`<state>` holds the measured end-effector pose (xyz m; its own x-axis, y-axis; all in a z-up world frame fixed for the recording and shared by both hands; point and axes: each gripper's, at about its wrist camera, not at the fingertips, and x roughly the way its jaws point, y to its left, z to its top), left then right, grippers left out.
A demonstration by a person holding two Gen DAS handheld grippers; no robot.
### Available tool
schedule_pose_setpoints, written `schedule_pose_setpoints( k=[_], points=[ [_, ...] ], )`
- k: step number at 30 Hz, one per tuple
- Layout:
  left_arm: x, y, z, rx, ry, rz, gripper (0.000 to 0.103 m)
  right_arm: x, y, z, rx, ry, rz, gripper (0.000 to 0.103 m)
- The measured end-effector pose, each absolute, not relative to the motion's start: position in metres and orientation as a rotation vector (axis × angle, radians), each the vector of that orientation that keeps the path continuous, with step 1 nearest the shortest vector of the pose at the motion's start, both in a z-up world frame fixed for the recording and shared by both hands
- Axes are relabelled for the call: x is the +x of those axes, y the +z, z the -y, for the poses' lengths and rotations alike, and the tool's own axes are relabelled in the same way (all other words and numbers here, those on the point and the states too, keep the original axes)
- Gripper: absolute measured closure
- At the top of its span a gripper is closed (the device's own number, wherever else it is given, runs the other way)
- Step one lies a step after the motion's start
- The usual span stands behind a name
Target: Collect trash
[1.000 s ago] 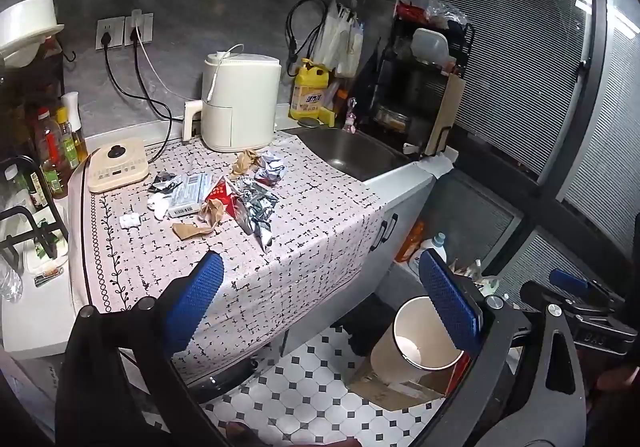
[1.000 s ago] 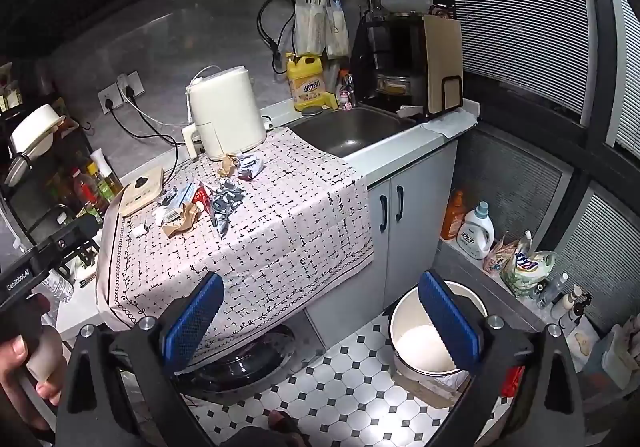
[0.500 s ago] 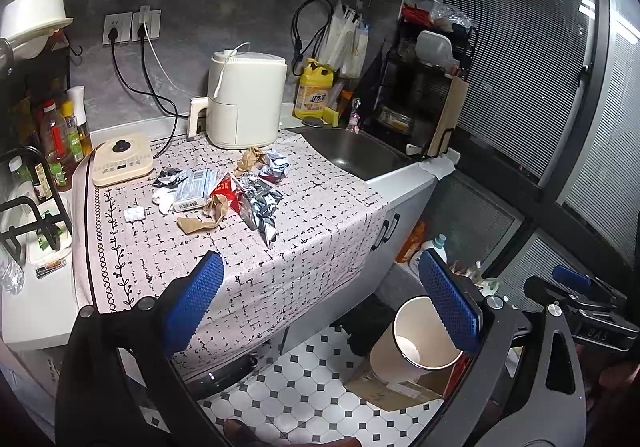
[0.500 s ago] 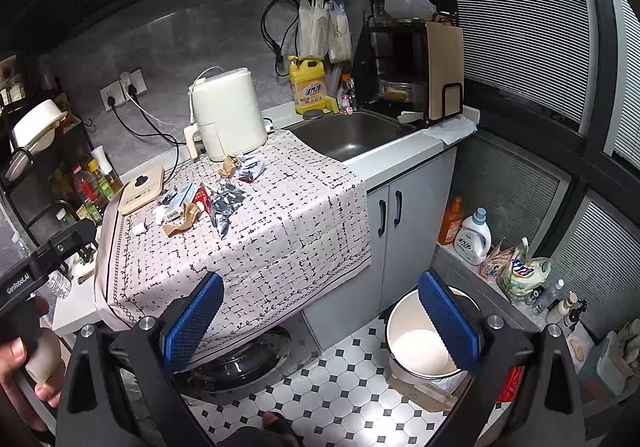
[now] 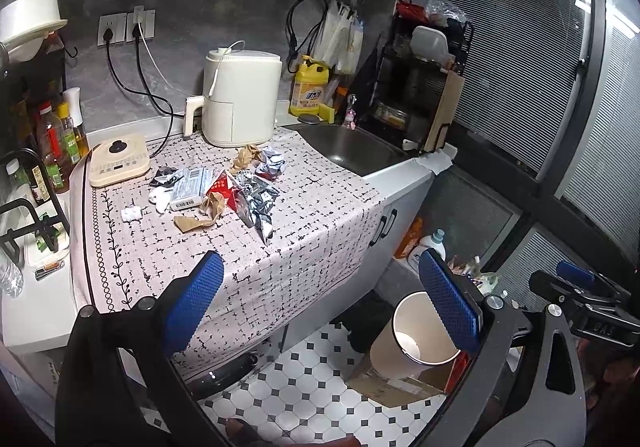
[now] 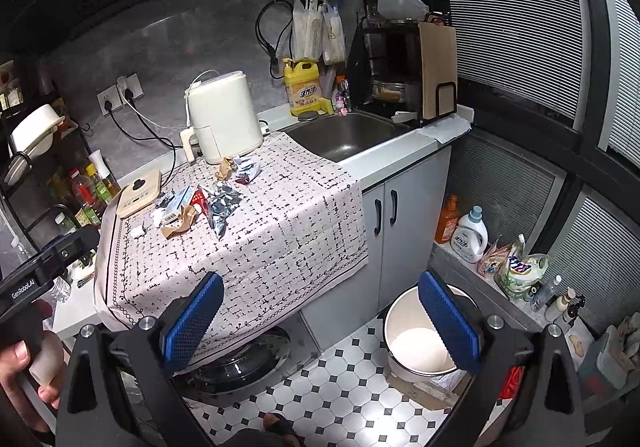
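A heap of trash point(image 5: 224, 191) lies on the patterned cloth point(image 5: 312, 223) over the counter: crumpled brown paper point(image 5: 208, 209), silver foil wrappers point(image 5: 256, 203), a red packet point(image 5: 222, 187) and white scraps. The same trash heap point(image 6: 200, 203) shows in the right wrist view. A white bin point(image 5: 416, 339) stands on the tiled floor at the right, seen too as the bin point(image 6: 420, 339) below the cupboard. My left gripper point(image 5: 320, 307) is open and empty, well short of the trash. My right gripper point(image 6: 320, 323) is open and empty, farther back.
A white air fryer point(image 5: 240, 99) and a flat cream scale point(image 5: 118, 165) stand behind the trash. The sink point(image 5: 352, 151) lies to the right, with a dish rack point(image 5: 424, 87). Bottles point(image 5: 60, 143) crowd the left edge. Detergent bottles point(image 6: 468, 231) stand on the floor.
Both grippers have drifted slightly, shifting the view of the counter a little. Their jaws stay open and the trash has not moved.
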<state>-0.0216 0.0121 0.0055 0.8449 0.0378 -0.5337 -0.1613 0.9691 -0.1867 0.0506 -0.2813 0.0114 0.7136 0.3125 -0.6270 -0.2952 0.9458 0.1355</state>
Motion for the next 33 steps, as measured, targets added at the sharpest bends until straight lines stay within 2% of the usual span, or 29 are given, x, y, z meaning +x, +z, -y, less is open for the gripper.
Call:
schedule_pose_setpoints(
  k=[33],
  points=[
    [-0.032,0.001,-0.019,-0.243,0.15,-0.575,0.006,0.05,0.01,0.282,0.047,0.337,-0.699,0.007]
  ],
)
